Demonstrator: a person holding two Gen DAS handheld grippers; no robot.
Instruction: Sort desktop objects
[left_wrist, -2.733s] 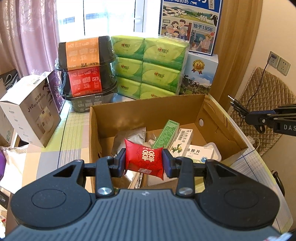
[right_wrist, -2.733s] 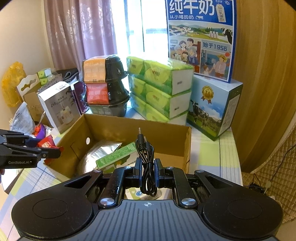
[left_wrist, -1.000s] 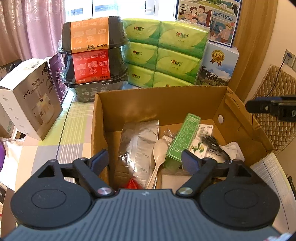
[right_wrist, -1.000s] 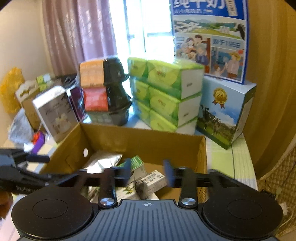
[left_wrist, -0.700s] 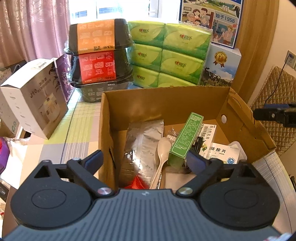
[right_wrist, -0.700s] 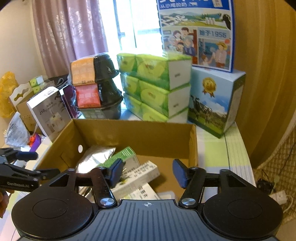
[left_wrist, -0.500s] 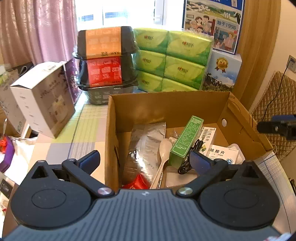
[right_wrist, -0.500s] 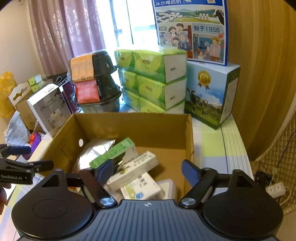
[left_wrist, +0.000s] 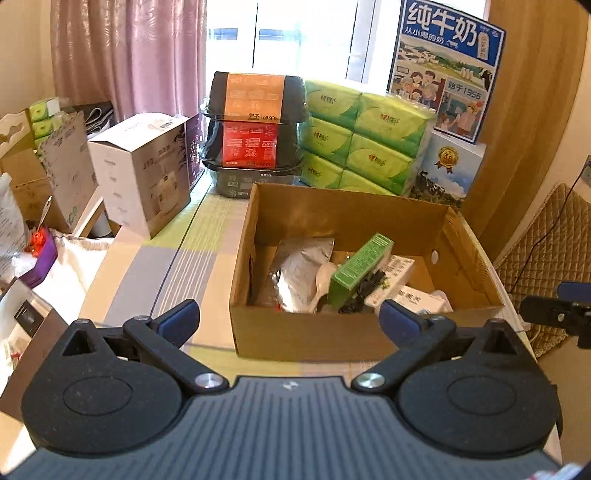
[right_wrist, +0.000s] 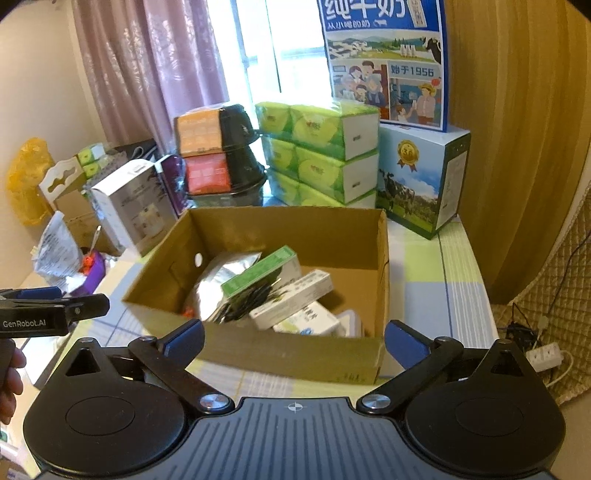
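Ahead of my fingers the open brown cardboard box (left_wrist: 332, 334) now holds the coiled black audio cable (left_wrist: 364, 291), dropped a moment ago beside the green carton (left_wrist: 360, 267), so my left gripper (left_wrist: 290, 323) and right gripper (right_wrist: 293, 338) both gape empty, free for another item.

Brown cardboard box (left_wrist: 310, 334); green carton (left_wrist: 360, 269); silver pouch (left_wrist: 301, 267); striped pastel-check tablecloth (left_wrist: 173, 258).
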